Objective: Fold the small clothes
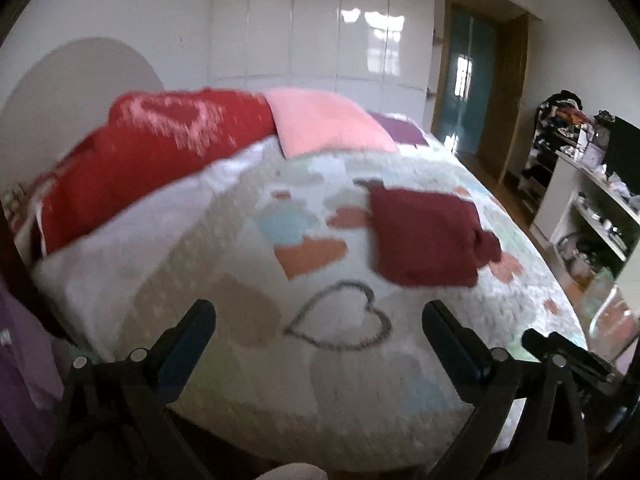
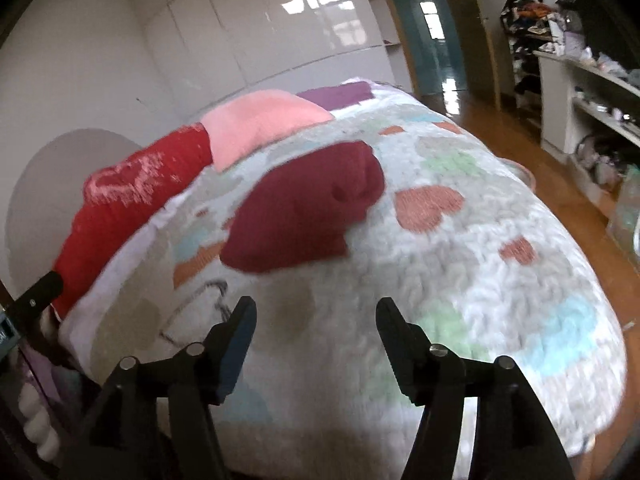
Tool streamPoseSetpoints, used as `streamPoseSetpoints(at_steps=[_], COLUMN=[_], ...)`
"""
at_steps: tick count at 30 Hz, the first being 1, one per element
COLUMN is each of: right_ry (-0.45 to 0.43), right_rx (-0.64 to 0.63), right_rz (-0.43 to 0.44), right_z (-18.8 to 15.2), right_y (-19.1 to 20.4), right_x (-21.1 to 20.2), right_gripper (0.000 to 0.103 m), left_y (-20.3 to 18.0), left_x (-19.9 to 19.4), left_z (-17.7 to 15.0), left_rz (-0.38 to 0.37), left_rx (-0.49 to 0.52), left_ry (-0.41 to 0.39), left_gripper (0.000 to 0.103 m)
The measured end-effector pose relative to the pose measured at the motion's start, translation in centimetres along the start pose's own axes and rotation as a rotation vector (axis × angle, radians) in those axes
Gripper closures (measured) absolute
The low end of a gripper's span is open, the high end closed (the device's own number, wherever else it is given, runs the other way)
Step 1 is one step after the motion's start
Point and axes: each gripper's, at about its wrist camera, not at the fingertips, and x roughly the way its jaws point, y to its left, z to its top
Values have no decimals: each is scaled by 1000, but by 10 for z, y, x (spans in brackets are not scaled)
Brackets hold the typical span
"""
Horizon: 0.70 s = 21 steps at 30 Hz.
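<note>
1. Left gripper (image 1: 319,322) is hovering above the near part of the bed, jaws spread wide, nothing between them; the blanket's outlined grey heart (image 1: 340,318) is showing in the gap.
2. Right gripper (image 2: 316,326) is hanging over the same near stretch of the bed, jaws parted, less widely than the left one's, and empty.
3. Folded dark red garment (image 2: 296,216) is lying flat on the heart-patterned blanket (image 2: 460,264), around the middle of the bed, apart from both grippers' fingertips.
4. Red pillow with a pale heart print (image 1: 160,148) is sitting along the bed's head edge, at left in both views; pink pillow (image 1: 324,122) is lying just beside it, touching or overlapping it.
5. Purple cloth (image 2: 340,94) is lying at the bed's far edge, beyond the pink pillow.
6. White wardrobe doors (image 1: 320,28) are standing behind the bed; cluttered white shelves (image 2: 592,96) are standing off its right side, across wooden floor.
7. Both views are blurring; fine detail on the garment cannot be told.
</note>
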Motion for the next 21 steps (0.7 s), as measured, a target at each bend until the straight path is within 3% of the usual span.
streamPoseSetpoints(at_steps=[10,21], right_ry=[2,23], right_rx=[-83,-68], right_rz=[-112,-155], right_z=[-22,-32], right_y=[20,16], right_x=[-17,-18], right_gripper=[31,26], left_y=[-15,-25], left_x=[-5,-5], left_z=[-11,-21], left_rz=[-42,-47], left_rx=[31,64], left_ry=[21,55], left_gripper=[0,0])
